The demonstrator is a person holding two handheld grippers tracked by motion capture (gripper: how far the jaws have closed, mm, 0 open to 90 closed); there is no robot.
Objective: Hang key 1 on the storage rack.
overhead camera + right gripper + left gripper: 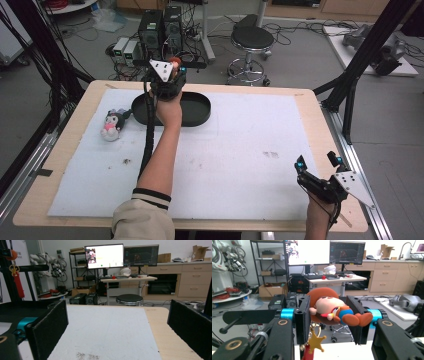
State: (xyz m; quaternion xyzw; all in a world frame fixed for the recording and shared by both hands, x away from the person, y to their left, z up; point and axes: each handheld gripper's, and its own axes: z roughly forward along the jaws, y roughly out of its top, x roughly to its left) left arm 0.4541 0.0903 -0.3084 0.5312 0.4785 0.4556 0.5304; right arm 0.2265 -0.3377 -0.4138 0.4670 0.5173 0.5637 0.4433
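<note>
Cowboy doll (332,310) smooth, matt, rubbery-looking plastic; its star charm (316,342) glossy gold plastic. Left gripper (329,320) jaws matt black, grainy pads, shiny blue metal-looking barrels. Oval tray (197,111) matt black plastic. Table mat (240,150) white, rough, foam-like, scuffed. Table (320,125) edge pale smooth wood. Plush toy (112,126) soft cloth.

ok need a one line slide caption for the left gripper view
Left gripper shut on a cowboy doll, gold star charm dangling below.
</note>
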